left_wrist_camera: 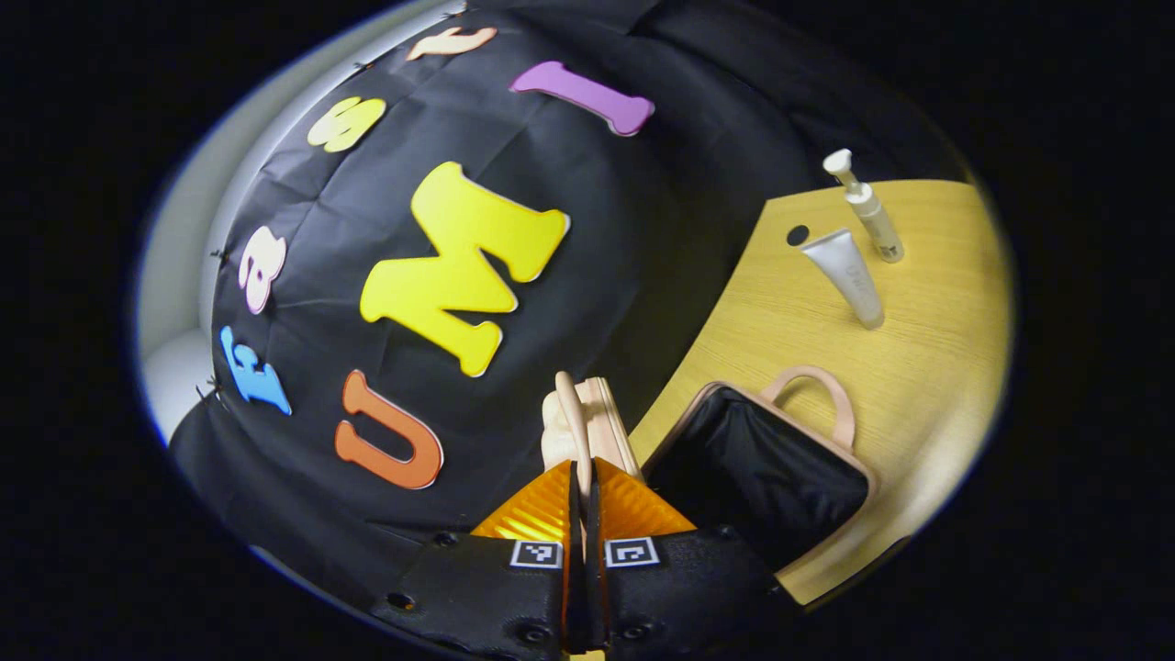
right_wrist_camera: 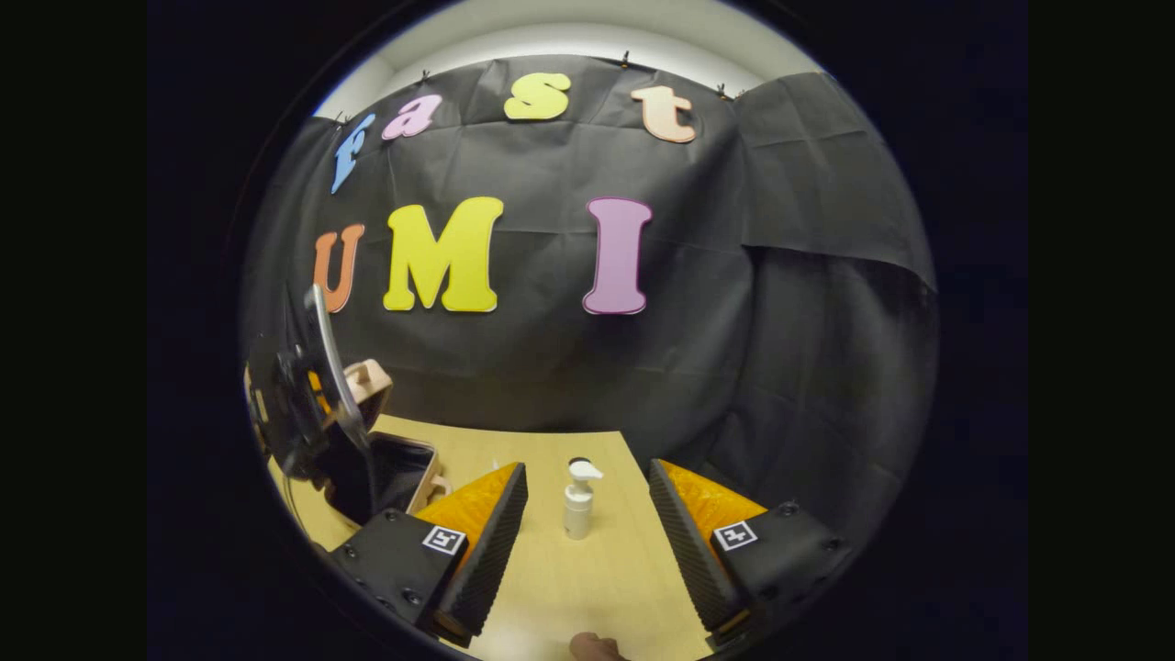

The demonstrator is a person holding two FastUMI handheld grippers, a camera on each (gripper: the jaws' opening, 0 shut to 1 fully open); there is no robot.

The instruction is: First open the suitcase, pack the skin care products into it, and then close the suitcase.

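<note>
Black cloth booth wall behind, pale wood table (left_wrist_camera: 918,367) in front. Suitcase (left_wrist_camera: 762,468) sits open on the table, dark lining showing, its lid (left_wrist_camera: 587,422) swung up. Your left gripper (left_wrist_camera: 582,487) is clenched on the lid's handle strap (left_wrist_camera: 571,413), fingers pinched nearly together around it; in the right gripper view that same gripper (right_wrist_camera: 294,404) sits at the raised lid on the far left. Looks like the opening step is about done, so hold the lid steady and upright, don't let it drop while the other hand loads. Your right gripper (right_wrist_camera: 587,514) is released, jaws spread wide, with the pump bottle (right_wrist_camera: 578,505) standing upright on the table between the fingers but farther ahead, not touching either. Push forward until the bottle body is between the pads, then squeeze low on the body, not the pump head, or it may tip. The tube (left_wrist_camera: 844,275) lies just beside the pump bottle (left_wrist_camera: 867,211), both well apart from the suitcase.
</note>
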